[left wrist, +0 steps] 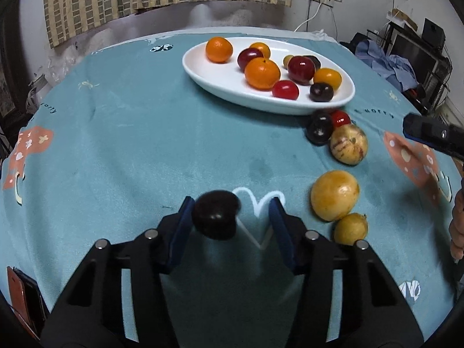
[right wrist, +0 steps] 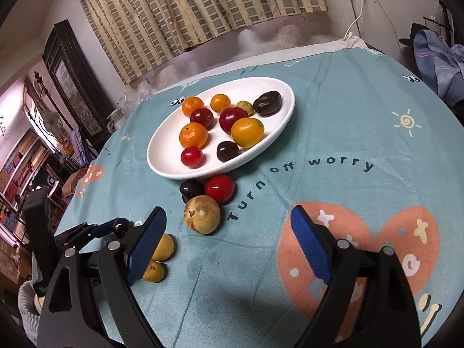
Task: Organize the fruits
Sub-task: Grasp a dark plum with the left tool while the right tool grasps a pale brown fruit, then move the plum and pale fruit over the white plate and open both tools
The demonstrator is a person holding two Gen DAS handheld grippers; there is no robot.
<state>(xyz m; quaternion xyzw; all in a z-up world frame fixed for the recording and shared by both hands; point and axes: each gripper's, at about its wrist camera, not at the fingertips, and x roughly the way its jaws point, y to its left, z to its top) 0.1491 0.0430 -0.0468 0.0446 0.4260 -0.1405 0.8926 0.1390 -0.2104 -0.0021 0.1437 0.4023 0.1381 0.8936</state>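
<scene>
Grabbing the dark plum (left wrist: pixel 216 214) well means closing gently so it does not pop out sideways, I think, then carrying it to the plate (left wrist: pixel 208 78). The plum sits against the left pad of the left gripper (left wrist: pixel 232 220), with a gap to the right pad, so the jaws are partly open. The right gripper (right wrist: pixel 229 243) hangs wide open, holding nothing.

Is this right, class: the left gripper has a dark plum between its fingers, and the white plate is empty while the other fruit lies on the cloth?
Not quite. The left gripper does have the dark plum between its fingers, but the white plate is not empty: the right wrist view shows oranges, plums and other fruit on it. Other fruit does lie on the cloth.
</scene>
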